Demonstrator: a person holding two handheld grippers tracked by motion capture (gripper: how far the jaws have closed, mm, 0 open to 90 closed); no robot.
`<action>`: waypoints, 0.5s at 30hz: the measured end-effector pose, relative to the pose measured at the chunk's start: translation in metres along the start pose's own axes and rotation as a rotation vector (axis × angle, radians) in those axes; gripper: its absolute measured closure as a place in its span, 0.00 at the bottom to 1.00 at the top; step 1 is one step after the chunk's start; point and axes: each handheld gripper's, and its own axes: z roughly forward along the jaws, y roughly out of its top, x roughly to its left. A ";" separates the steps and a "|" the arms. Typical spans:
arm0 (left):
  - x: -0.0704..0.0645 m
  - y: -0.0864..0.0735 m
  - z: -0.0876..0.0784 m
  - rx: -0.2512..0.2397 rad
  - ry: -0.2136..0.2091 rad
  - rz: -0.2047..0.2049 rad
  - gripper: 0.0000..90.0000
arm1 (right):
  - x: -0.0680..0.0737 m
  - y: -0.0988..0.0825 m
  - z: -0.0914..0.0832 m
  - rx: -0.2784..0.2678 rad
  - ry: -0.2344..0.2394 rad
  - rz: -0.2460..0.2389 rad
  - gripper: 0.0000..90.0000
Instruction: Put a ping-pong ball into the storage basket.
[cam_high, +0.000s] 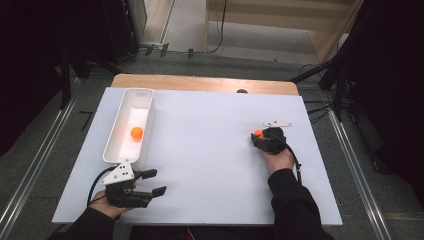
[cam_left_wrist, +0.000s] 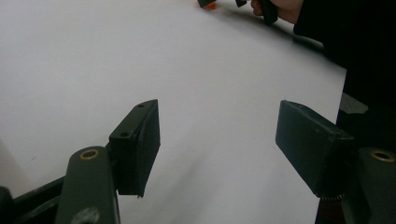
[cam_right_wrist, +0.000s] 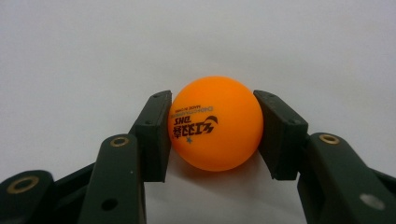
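My right claw (cam_right_wrist: 212, 135) pinches an orange ping-pong ball (cam_right_wrist: 215, 123) at the counter's (cam_high: 210, 150) three o'clock. My left claw (cam_left_wrist: 217, 144) gapes, holding nothing, at seven o'clock.

Orange ball (cam_right_wrist: 215, 123) with dark print — black tongs (cam_right_wrist: 212, 135), white table (cam_high: 210, 150)

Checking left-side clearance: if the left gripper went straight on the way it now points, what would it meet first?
Probably nothing nearby. The left gripper is open and points across the bare white table. Farthest along that line sit the right gripper and its orange ball, though depth is hard to judge.
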 end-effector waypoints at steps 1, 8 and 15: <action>0.000 0.000 0.000 0.000 -0.001 0.002 0.35 | 0.000 0.000 0.000 0.000 0.000 0.001 0.54; 0.000 0.000 0.000 0.000 0.000 0.002 0.35 | 0.001 0.002 -0.001 -0.019 0.016 0.004 0.54; 0.000 0.000 0.000 0.000 -0.001 0.000 0.35 | 0.005 0.008 -0.010 -0.081 0.049 0.002 0.54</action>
